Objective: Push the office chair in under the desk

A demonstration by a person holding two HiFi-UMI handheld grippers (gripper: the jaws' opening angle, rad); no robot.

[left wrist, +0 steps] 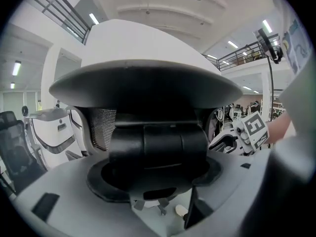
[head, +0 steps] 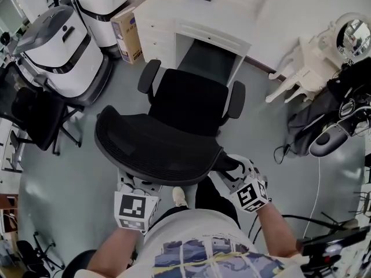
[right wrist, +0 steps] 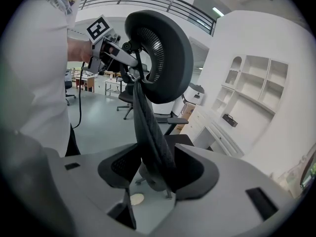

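The black office chair stands facing the white desk [head: 203, 28], its seat [head: 188, 100] in front of the desk's knee gap. Its mesh backrest [head: 156, 146] is nearest me. My left gripper [head: 134, 185] is at the backrest's lower left edge. In the left gripper view the jaws [left wrist: 155, 177] are closed round a thick black part of the backrest [left wrist: 158, 142]. My right gripper [head: 231, 168] is at the backrest's right edge. In the right gripper view the thin mesh edge [right wrist: 148, 127] runs between the jaws [right wrist: 155, 174], with both pads against it.
Two white machines [head: 58, 54] and a cardboard box [head: 128, 33] stand left of the desk. Another black chair [head: 35, 114] is at the far left. A white child's chair [head: 298, 68], a dark bag [head: 322, 117] and cables [head: 317, 184] lie on the right. My shoe [head: 181, 197] is behind the chair.
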